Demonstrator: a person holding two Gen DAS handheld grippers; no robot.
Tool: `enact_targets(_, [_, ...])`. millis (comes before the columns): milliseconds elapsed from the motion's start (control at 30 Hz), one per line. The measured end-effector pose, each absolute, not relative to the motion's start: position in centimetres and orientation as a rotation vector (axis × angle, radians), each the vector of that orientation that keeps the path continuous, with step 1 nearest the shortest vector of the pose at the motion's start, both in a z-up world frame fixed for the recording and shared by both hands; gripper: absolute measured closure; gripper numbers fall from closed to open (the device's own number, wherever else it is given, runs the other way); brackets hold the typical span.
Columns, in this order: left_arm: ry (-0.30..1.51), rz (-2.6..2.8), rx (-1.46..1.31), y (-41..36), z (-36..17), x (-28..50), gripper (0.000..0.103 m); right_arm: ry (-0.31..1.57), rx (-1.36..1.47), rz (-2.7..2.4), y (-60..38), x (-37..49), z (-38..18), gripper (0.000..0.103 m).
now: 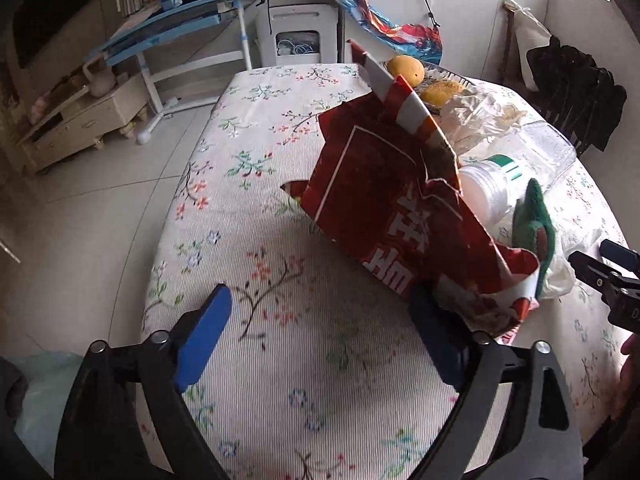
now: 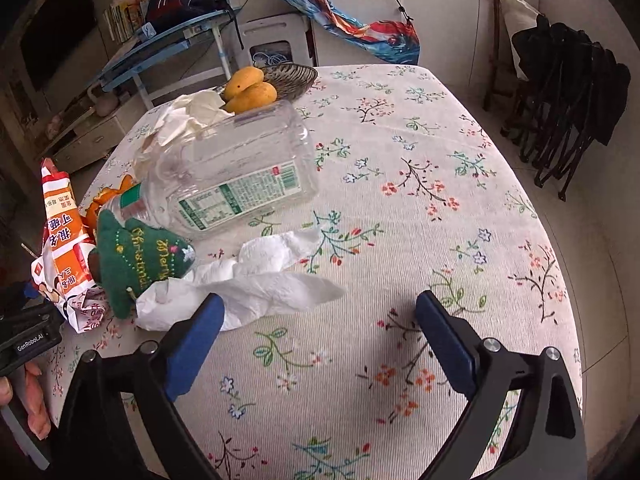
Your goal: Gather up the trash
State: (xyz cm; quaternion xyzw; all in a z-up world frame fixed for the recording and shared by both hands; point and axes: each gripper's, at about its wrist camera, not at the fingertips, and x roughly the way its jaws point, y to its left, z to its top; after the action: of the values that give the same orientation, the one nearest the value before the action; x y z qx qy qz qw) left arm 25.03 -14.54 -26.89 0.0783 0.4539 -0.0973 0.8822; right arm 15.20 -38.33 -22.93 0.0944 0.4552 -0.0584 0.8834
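A torn red snack bag point(image 1: 392, 208) stands crumpled on the floral tablecloth point(image 1: 256, 168). My left gripper point(image 1: 320, 320) is open just in front of it, its right pad close to the bag's lower corner, and nothing is between the pads. A clear plastic bottle point(image 2: 240, 168) lies on its side, with a green felt Christmas ornament point(image 2: 140, 256) at its neck. A white tissue point(image 2: 256, 280) lies spread beside them. My right gripper point(image 2: 320, 332) is open over the cloth, its left finger against the tissue's edge. An orange-and-white wrapper point(image 2: 60, 220) lies at the far left.
A wicker basket point(image 2: 292, 76) with two mangoes point(image 2: 252, 88) stands at the table's far side, crumpled paper point(image 2: 188, 116) beside it. Black folded chairs point(image 2: 560, 120) stand to the right, and a blue desk point(image 1: 172, 20) and a low cabinet point(image 1: 80, 120) to the left.
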Motion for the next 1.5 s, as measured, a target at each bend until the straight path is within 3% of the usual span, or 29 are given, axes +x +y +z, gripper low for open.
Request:
enact_targets(133, [0.963,-0.202,0.194,-16.1,-27.4,27.2,0.006,0.950,0.177,-0.133,-38.8,17.0,-23.1,0.007])
enact_targets(1500, [0.975,-0.216,0.168,-16.3,-27.5,27.7,0.006,0.955,0.138,-0.151,-38.6,17.0,-23.3,0.007])
